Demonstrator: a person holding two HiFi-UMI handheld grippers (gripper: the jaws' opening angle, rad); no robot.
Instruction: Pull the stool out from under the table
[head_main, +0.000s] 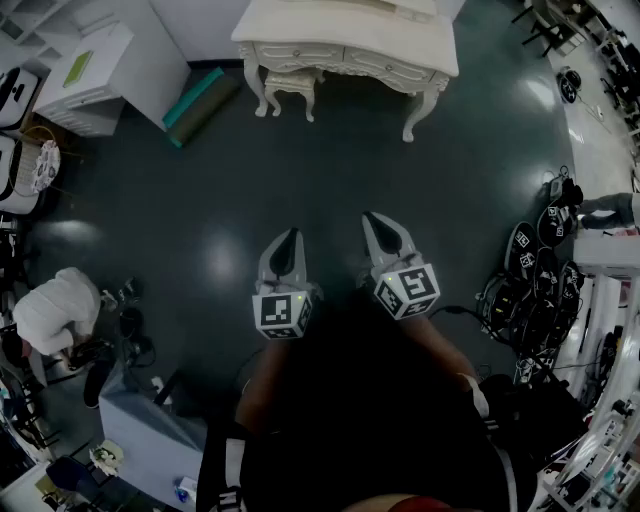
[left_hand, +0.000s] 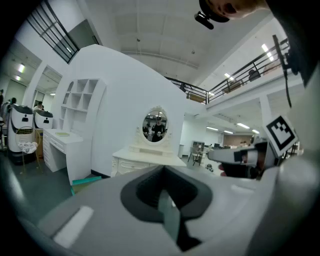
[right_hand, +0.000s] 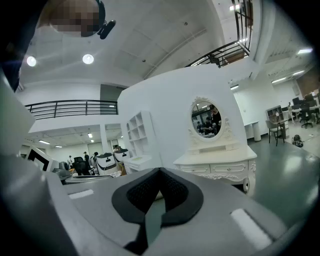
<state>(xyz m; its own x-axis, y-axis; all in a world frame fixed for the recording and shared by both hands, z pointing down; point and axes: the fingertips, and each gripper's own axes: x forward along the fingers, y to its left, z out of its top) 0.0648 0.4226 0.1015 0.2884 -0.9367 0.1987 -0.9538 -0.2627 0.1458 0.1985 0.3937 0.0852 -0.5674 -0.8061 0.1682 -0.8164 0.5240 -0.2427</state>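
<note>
Wood, we judge, painted cream: the stool (head_main: 291, 82) stands at the upper middle of the head view, tucked under the left end of the tabletop (head_main: 345, 30), with only its front seat edge and two curved legs showing. It looks small, stiff and fairly light, so it should slide readily over the glossy dark floor (head_main: 200, 190) rather than need lifting. The carved legs taper and curve, and a painted surface may slip, so the straight seat rail near the front looks to us like the safer hold. The left claw (head_main: 290, 236) and the right claw (head_main: 372, 218) hover side by side in the centre of the frame, well apart from the stool. Each has its jaws pressed together on nothing. Both would have to spread before taking hold.
</note>
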